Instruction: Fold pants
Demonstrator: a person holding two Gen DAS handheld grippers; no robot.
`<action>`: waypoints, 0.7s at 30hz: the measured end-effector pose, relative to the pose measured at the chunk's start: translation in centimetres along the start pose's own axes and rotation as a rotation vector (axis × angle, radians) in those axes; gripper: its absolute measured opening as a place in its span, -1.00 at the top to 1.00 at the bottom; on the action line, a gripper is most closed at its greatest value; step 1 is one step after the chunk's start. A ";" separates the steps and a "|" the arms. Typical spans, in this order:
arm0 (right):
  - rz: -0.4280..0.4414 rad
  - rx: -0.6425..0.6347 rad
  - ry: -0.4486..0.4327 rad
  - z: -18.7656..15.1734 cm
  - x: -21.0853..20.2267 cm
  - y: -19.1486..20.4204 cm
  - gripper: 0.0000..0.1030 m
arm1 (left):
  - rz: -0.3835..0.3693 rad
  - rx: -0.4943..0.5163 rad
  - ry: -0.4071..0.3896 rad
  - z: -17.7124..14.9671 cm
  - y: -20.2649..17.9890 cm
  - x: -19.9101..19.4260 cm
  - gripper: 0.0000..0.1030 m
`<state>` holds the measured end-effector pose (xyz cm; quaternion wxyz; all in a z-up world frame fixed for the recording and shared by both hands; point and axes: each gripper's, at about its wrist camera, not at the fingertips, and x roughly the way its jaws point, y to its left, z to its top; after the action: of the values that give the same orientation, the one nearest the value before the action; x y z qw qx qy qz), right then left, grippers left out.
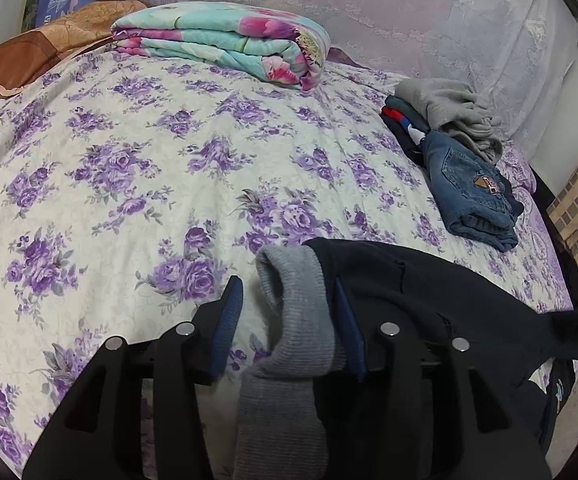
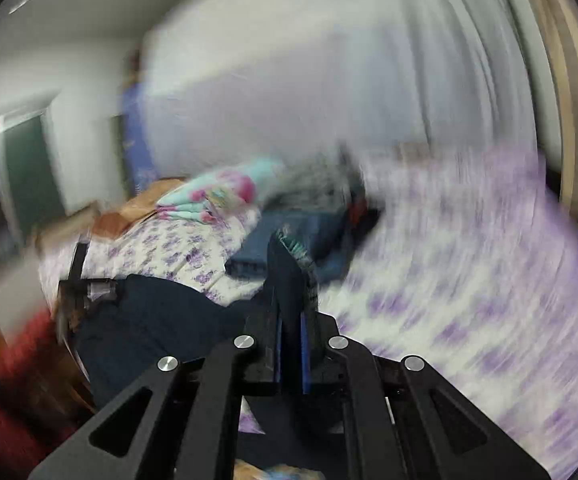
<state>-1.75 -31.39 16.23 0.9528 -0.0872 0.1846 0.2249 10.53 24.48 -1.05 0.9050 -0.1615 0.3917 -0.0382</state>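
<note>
Dark navy pants (image 1: 429,304) with a grey ribbed waistband (image 1: 293,312) hang over the near edge of the bed. My left gripper (image 1: 289,296) is open, its blue-padded jaws wide apart, and the grey waistband lies between them against the right pad. In the blurred right wrist view, my right gripper (image 2: 291,280) is shut on the dark pants fabric (image 2: 157,320), which stretches off to the left above the bed.
The bed (image 1: 129,168) has a purple floral sheet. A folded floral quilt (image 1: 225,44) and a brown pillow (image 1: 37,52) lie at the back. Folded jeans (image 1: 469,192) and a pile of grey and dark clothes (image 1: 445,116) lie at the right. A lace curtain (image 1: 409,16) hangs behind.
</note>
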 end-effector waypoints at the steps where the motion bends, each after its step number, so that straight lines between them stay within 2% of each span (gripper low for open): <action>1: -0.038 -0.081 0.002 -0.9 -1.0 0.6 0.69 | -0.003 0.000 -0.005 -0.1 0.0 -0.1 0.12; 2: -0.082 -0.096 0.066 -3.2 -2.3 0.7 0.56 | -0.008 -0.003 -0.008 -0.1 0.1 -0.1 0.12; 4: -0.108 0.018 0.206 -7.5 -3.1 -0.3 0.56 | -0.027 -0.018 -0.007 -0.1 0.4 -0.1 0.10; 5: -0.120 0.091 0.232 -9.7 -3.8 -0.8 0.56 | -0.037 -0.027 -0.002 0.0 0.5 -0.1 0.09; 7: -0.126 0.230 0.217 -12.4 -5.0 -1.8 0.55 | -0.059 -0.051 0.013 0.2 1.0 0.2 0.07; 8: -0.112 0.318 0.176 -13.0 -5.6 -2.3 0.52 | -0.063 -0.058 0.017 0.2 1.1 0.3 0.06; 9: -0.089 0.388 0.137 -13.1 -5.8 -2.9 0.11 | -0.066 -0.063 0.020 0.2 1.1 0.3 0.06; 11: -0.037 0.525 0.082 -12.6 -5.4 -3.9 -0.42 | -0.057 -0.058 0.017 0.1 0.9 0.2 0.05; 12: -0.007 0.575 0.054 -12.0 -5.1 -4.3 -0.42 | -0.051 -0.054 0.011 0.0 0.8 0.1 0.05; 14: 0.034 0.580 0.038 -11.0 -4.7 -3.9 -0.42 | -0.038 -0.048 -0.001 -0.1 0.7 -0.1 0.03; 16: 0.065 0.626 0.072 -10.3 -4.2 -3.5 -0.42 | -0.034 -0.049 -0.006 -0.2 0.6 -0.2 0.02; 18: 0.210 0.808 0.083 -11.4 -4.1 -3.6 -0.42 | -0.038 -0.052 -0.005 -0.2 0.7 -0.1 0.02; 20: 0.244 0.934 0.114 -12.3 -3.3 -4.0 -0.39 | -0.049 -0.058 -0.001 -0.2 0.9 -0.1 0.01; 21: 0.222 0.952 0.141 -12.3 -2.9 -4.0 -0.39 | -0.053 -0.060 0.000 -0.2 0.9 0.0 0.01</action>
<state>-6.19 -39.11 6.40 0.8423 0.3631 0.3389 0.2092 10.32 25.34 -1.44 0.8983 -0.1991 0.3885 -0.0504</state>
